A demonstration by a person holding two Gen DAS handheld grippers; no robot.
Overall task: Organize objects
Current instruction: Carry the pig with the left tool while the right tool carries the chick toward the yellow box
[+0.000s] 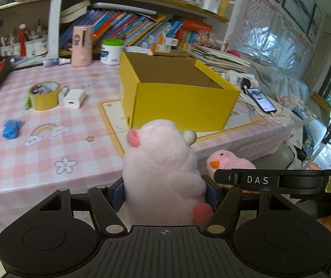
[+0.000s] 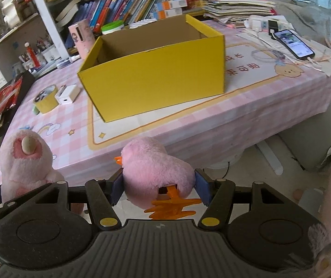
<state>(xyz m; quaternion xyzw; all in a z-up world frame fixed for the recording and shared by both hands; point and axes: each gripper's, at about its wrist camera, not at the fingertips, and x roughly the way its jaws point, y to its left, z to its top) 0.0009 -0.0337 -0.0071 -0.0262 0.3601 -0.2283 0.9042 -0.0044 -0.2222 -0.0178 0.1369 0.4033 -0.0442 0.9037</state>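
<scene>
My left gripper [image 1: 164, 191] is shut on a pale pink plush animal [image 1: 160, 166] with a pink snout, held in front of the table's near edge. My right gripper [image 2: 158, 188] is shut on a pink plush duck [image 2: 154, 164] with an orange beak and feet. The duck also shows in the left wrist view [image 1: 230, 163], and the pale plush in the right wrist view [image 2: 26, 162]. An open, empty yellow cardboard box [image 1: 179, 97] [image 2: 156, 74] stands on the pink checked table [image 1: 49, 143] beyond both toys.
On the table's left lie a roll of yellow tape [image 1: 45, 95], a white charger [image 1: 74, 97] and a blue object [image 1: 12, 128]. A phone [image 1: 261, 99] lies at the right edge. Bookshelves, a pink canister [image 1: 82, 45] and a white jar [image 1: 112, 52] stand behind.
</scene>
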